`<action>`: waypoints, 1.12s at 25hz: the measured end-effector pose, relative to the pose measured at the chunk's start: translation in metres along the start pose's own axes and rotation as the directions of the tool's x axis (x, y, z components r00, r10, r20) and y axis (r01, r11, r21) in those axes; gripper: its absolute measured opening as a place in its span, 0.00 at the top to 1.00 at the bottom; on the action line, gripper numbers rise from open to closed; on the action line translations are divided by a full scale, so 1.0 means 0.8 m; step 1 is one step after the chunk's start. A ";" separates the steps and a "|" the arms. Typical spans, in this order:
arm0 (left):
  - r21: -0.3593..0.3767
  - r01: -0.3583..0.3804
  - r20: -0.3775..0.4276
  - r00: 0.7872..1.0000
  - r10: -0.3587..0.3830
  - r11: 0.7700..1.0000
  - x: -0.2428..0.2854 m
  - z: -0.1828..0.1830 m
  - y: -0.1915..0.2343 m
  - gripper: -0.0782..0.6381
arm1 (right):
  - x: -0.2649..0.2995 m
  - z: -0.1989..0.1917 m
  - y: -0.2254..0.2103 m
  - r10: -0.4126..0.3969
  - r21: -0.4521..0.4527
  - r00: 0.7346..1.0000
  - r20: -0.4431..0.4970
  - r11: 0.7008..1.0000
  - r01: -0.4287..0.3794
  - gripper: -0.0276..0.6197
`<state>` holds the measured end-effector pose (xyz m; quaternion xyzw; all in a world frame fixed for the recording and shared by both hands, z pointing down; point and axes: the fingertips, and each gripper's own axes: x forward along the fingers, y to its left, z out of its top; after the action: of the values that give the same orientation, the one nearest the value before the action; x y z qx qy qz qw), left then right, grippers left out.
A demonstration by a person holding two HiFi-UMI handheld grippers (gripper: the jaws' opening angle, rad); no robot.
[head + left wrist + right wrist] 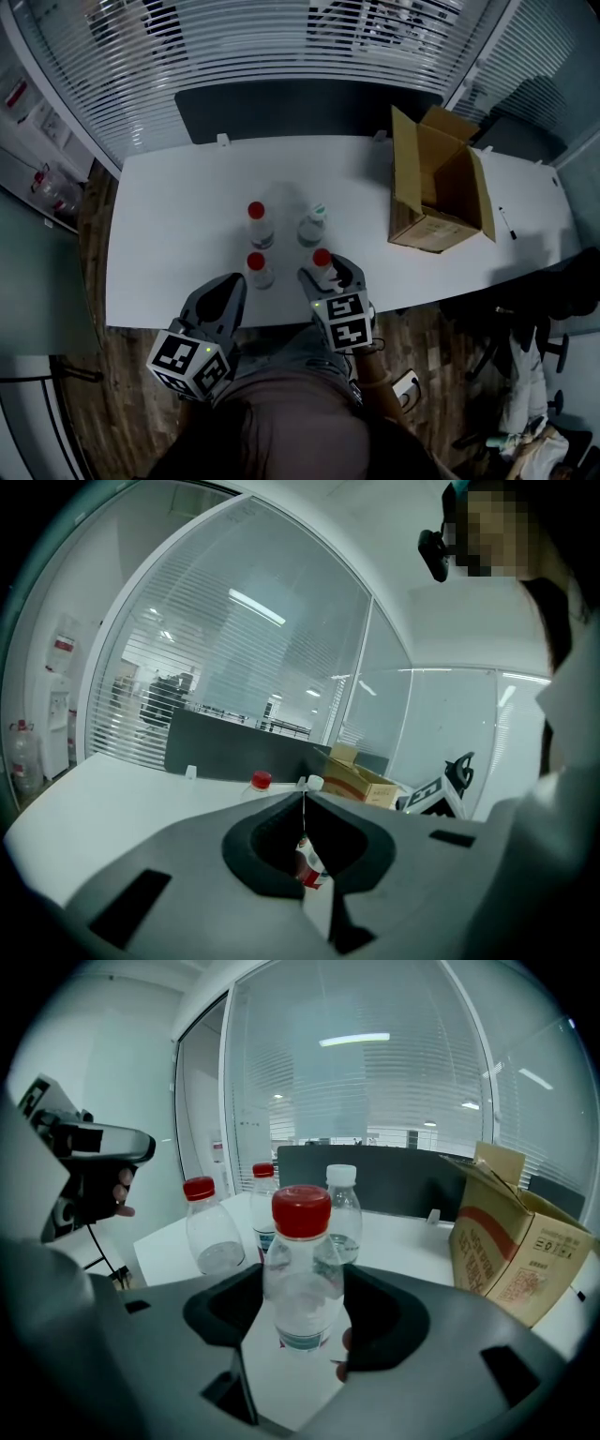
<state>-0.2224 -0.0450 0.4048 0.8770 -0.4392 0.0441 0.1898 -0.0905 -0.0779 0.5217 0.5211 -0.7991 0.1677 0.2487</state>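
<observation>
Four bottles [260,223] stand on the table [159,244]. The left gripper [232,284], jaws pressed together and empty, sits near the front-left one. The right gripper [328,274] is spread around a red-capped bottle [322,261] (front-right of the group). A box [436,187] stands further right.

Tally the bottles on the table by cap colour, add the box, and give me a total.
Red-capped bottles: 3
White-capped bottle: 1
Cardboard box: 1
Total: 5
</observation>
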 end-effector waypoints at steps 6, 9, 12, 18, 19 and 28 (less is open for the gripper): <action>0.007 0.013 -0.004 1.000 -0.013 1.000 0.001 0.003 -0.004 0.88 | -0.003 -0.002 0.001 0.002 0.005 1.000 0.004 1.000 -0.002 0.53; 0.005 0.013 -0.007 1.000 -0.013 1.000 0.002 0.004 -0.006 0.88 | -0.004 -0.005 0.002 0.005 -0.003 1.000 -0.005 1.000 -0.005 0.53; 0.009 0.029 0.010 1.000 -0.029 1.000 0.005 -0.001 -0.005 0.88 | -0.005 -0.007 0.003 0.004 -0.004 1.000 -0.006 1.000 -0.004 0.53; 0.008 0.030 -0.010 1.000 -0.030 1.000 0.003 0.006 -0.009 0.88 | -0.010 -0.008 0.005 0.003 0.011 1.000 0.006 1.000 -0.003 0.53; 0.009 0.038 -0.006 0.999 -0.037 0.999 0.004 0.004 -0.009 0.88 | -0.011 -0.010 0.003 -0.002 0.009 1.000 0.007 1.000 0.002 0.53; 0.022 0.086 -0.010 0.996 -0.086 0.996 0.004 -0.001 -0.017 0.88 | -0.028 -0.011 -0.002 -0.025 0.035 0.999 0.033 0.999 0.024 0.53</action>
<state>-0.2099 -0.0402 0.4022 0.8971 -0.3995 0.0446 0.1835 -0.0799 -0.0570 0.5166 0.5378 -0.7936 0.1697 0.2282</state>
